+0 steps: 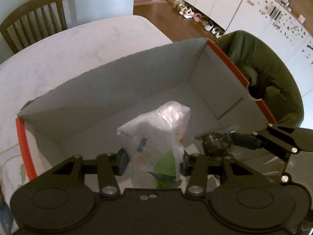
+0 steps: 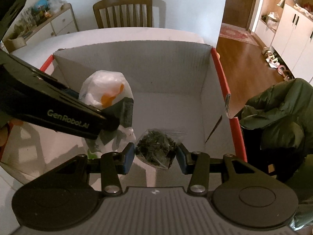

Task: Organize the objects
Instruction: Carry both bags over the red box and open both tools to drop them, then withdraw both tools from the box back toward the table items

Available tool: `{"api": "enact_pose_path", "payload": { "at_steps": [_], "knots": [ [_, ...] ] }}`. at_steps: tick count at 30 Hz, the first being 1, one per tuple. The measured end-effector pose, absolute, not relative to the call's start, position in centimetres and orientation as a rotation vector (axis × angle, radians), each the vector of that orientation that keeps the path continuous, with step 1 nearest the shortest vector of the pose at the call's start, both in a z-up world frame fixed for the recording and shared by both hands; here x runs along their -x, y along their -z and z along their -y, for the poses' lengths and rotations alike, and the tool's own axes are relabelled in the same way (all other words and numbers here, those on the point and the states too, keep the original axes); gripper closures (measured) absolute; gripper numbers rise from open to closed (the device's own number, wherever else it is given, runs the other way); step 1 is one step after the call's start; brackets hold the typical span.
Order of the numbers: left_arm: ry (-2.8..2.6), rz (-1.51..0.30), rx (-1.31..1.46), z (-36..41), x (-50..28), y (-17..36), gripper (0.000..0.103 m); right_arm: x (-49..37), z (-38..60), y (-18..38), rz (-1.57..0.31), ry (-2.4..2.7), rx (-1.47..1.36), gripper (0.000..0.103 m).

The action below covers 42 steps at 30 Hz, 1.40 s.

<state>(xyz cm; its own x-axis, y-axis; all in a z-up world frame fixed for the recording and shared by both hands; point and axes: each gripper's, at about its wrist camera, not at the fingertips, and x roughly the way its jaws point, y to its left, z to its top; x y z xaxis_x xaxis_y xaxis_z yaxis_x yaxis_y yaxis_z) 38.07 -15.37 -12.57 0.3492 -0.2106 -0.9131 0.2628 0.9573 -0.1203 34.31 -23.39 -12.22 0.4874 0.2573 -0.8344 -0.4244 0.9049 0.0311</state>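
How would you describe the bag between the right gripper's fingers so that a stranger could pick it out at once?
Find the big open cardboard box with red edges on the white table. Low inside it, the right gripper brackets a small clear bag of dark leafy bits. The only other bag, the white plastic bag in the left gripper, is pale with orange patches.

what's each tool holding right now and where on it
The left tool is shut on the white plastic bag, pinching its lower middle. The right tool brackets the clear bag of dark dried leaves at its sides; whether it grips it cannot be told.
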Motion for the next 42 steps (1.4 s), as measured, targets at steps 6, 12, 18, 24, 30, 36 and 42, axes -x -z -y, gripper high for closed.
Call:
{"api": "enact_pose_path", "payload": {
  "at_steps": [6, 12, 18, 24, 30, 36, 42],
  "knots": [
    [0.296, -1.186, -0.068, 15.1, -38.3, 13.2, 0.048, -34.6, 23.2, 12.3, -0.981, -0.418, 0.202, 0.057],
    [0.271, -1.161, -0.082, 14.9, -38.2, 12.9, 0.028, -34.3, 23.3, 11.9, -0.962, -0.418, 0.195, 0.050],
    [0.249, -1.125, -0.063, 13.9, -37.3, 11.9, 0.025, -33.7, 23.7, 10.6, -0.932, -0.425, 0.168, 0.046],
    [0.241, -1.054, -0.047, 12.7, -35.3, 9.7, 0.022, -32.1, 24.3, 8.7, -0.891, -0.430, 0.134, 0.045],
    [0.242, -0.974, -0.016, 11.6, -32.4, 7.0, 0.021, -30.3, 24.2, 6.5, -0.850, -0.449, 0.106, 0.042],
    [0.247, -0.896, -0.003, 10.3, -29.6, 4.3, 0.021, -28.3, 23.3, 4.4, -0.805, -0.469, 0.089, 0.039],
    [0.236, -0.829, 0.019, 7.7, -26.7, 2.4, 0.020, -26.1, 21.6, 2.3, -0.765, -0.482, 0.071, 0.037]
  ]
}}
